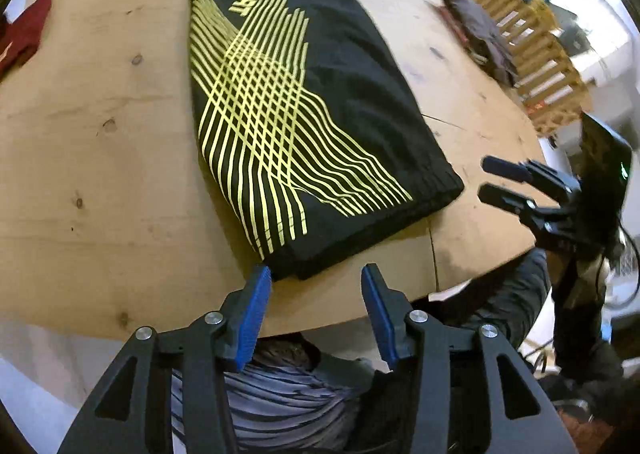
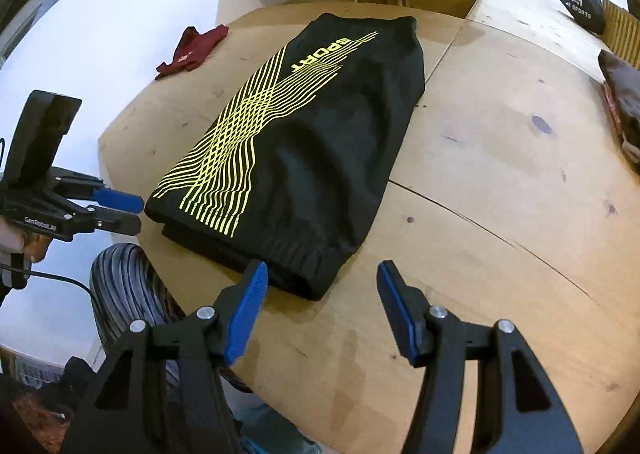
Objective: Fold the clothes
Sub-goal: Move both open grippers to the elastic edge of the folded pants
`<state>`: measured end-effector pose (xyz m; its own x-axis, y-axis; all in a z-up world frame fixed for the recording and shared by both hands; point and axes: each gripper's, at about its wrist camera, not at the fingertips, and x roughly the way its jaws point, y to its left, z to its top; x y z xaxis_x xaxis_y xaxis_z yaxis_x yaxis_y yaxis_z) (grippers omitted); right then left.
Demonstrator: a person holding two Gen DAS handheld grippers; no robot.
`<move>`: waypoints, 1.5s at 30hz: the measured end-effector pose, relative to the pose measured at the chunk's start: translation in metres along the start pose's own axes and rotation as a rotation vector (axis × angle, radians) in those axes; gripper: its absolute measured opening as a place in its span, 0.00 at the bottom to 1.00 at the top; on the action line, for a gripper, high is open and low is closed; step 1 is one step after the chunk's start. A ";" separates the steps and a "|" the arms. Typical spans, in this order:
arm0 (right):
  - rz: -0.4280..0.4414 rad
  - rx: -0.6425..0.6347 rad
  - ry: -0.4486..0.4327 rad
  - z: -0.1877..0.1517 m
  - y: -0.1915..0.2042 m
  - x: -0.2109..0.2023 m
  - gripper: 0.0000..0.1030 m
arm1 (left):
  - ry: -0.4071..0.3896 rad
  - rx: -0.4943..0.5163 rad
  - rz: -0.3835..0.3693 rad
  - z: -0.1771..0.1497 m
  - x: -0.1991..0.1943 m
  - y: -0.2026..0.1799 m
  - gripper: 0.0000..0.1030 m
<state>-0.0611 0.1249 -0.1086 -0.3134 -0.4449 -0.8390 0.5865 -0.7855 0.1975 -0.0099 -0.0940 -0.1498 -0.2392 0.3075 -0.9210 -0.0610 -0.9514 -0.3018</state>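
A black garment (image 1: 316, 105) with yellow line print and the word SPORT lies folded into a long rectangle on the wooden table (image 1: 100, 181); it also shows in the right wrist view (image 2: 304, 149). My left gripper (image 1: 316, 278) is open and empty, just off the garment's near left corner. My right gripper (image 2: 322, 274) is open and empty, at the garment's near right corner. The left gripper shows in the right wrist view (image 2: 128, 209) at the left, open. The right gripper shows in the left wrist view (image 1: 490, 177) at the right, open.
A dark red garment (image 2: 192, 49) lies at the table's far left. A grey-brown pile of clothes (image 2: 624, 101) sits at the right edge. A black drawstring bag (image 2: 584, 9) stands at the far right. A wooden slatted rack (image 1: 532, 49) runs behind.
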 end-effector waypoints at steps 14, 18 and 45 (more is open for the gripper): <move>0.137 -0.023 0.055 -0.001 -0.001 0.020 0.55 | -0.002 0.710 0.308 -0.029 0.002 -0.084 0.50; 0.132 -0.042 0.063 0.000 0.007 0.017 0.55 | 0.047 0.806 0.306 -0.023 0.014 -0.084 0.52; 0.084 -0.012 0.142 -0.006 0.013 0.020 0.55 | 0.007 1.005 0.354 -0.039 0.031 -0.080 0.63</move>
<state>-0.0553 0.1087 -0.1260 -0.1550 -0.4430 -0.8830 0.6154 -0.7425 0.2645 0.0256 -0.0079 -0.1636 -0.3950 0.0080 -0.9187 -0.7613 -0.5626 0.3224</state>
